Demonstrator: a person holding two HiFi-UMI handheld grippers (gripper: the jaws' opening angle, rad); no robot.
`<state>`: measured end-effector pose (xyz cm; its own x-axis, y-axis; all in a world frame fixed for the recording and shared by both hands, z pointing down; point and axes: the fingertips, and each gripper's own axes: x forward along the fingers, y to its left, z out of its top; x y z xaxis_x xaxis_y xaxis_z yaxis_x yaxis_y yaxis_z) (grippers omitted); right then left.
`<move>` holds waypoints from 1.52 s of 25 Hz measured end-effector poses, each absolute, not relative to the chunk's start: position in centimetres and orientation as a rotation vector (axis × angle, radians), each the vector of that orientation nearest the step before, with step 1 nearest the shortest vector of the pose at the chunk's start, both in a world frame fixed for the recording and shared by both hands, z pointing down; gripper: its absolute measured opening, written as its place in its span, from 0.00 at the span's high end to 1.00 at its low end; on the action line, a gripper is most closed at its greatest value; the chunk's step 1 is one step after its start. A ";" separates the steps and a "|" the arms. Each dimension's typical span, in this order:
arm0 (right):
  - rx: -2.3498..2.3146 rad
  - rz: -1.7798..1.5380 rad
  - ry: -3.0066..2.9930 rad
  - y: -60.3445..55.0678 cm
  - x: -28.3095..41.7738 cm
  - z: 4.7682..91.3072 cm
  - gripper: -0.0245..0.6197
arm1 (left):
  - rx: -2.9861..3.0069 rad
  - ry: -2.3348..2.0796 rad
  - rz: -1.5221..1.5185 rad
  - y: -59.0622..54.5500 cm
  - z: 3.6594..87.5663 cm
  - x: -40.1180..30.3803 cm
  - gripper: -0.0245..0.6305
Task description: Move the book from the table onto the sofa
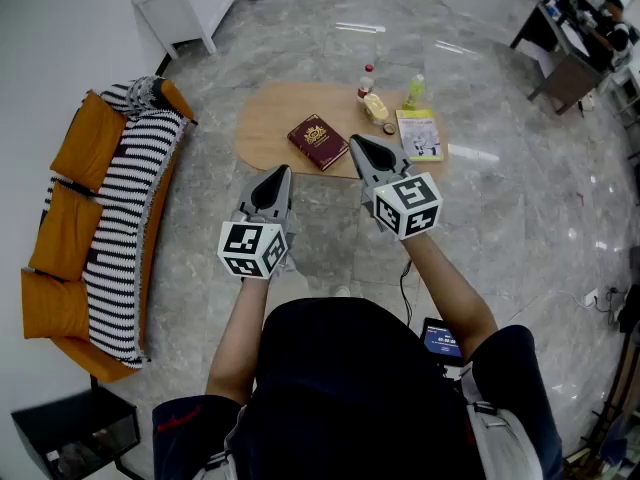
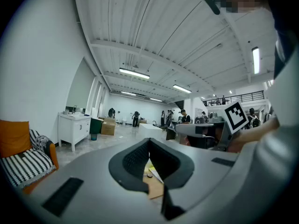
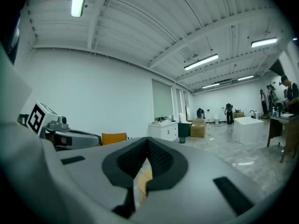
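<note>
Your left gripper and right gripper are both level, fingers closed on nothing. The dark red book lies flat on the table near its front edge, close by the tip of the right gripper. The sofa stands well apart on your left.

Expect a stiff hardback with some weight, and a smooth cover that may slip. Because it lies flat, it offers no upright face to pinch. Open the fingers and take it across its thickness at the edge nearest you, reaching deep over the cover. A shallow hold at a corner would probably let it droop or fall open.
</note>
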<state>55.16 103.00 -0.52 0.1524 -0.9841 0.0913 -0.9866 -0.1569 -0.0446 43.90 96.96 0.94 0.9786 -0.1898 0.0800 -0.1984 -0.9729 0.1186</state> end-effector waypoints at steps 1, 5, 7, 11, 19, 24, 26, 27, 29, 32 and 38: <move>2.374 0.164 -2.022 103.0 55.3 -0.5 0.94 | 2.995 -0.299 0.102 96.9 0.9 43.9 0.94; 2.393 0.202 -2.022 103.0 55.8 -0.1 0.94 | 2.987 -0.307 0.110 96.7 1.1 44.2 0.94; 2.388 0.214 -2.025 102.9 55.9 0.2 0.94 | 2.987 -0.307 0.123 96.6 1.3 44.4 0.94; 2.369 0.226 -2.029 102.0 55.8 0.7 0.94 | 2.974 -0.296 0.145 95.8 1.9 44.9 0.94; 2.350 0.291 -1.999 98.7 56.8 2.5 0.94 | 2.929 -0.280 0.189 92.4 3.6 46.0 0.94; 2.322 0.360 -1.976 94.5 56.9 4.4 0.94 | 2.910 -0.262 0.239 88.2 5.1 46.7 0.94; 2.315 0.386 -1.962 92.7 57.0 5.2 0.94 | 2.896 -0.244 0.258 86.4 5.7 47.1 0.94; 2.311 0.400 -1.952 91.8 57.1 5.6 0.94 | 2.891 -0.231 0.268 85.6 6.0 47.2 0.94; 2.288 0.434 -1.924 90.0 57.2 6.6 0.94 | 2.883 -0.205 0.285 83.9 6.4 47.3 0.94; 2.248 0.479 -1.879 87.2 57.4 8.3 0.94 | 2.862 -0.196 0.293 80.8 7.1 47.0 0.94; 2.214 0.570 -1.849 83.8 56.7 11.4 0.94 | 2.801 -0.140 0.342 76.7 9.6 46.3 0.94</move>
<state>56.68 83.84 11.43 0.1426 -0.8988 0.4144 -0.9761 -0.1970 -0.0913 46.33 76.66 9.55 0.9666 -0.0584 0.2495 -0.1338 -0.9454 0.2971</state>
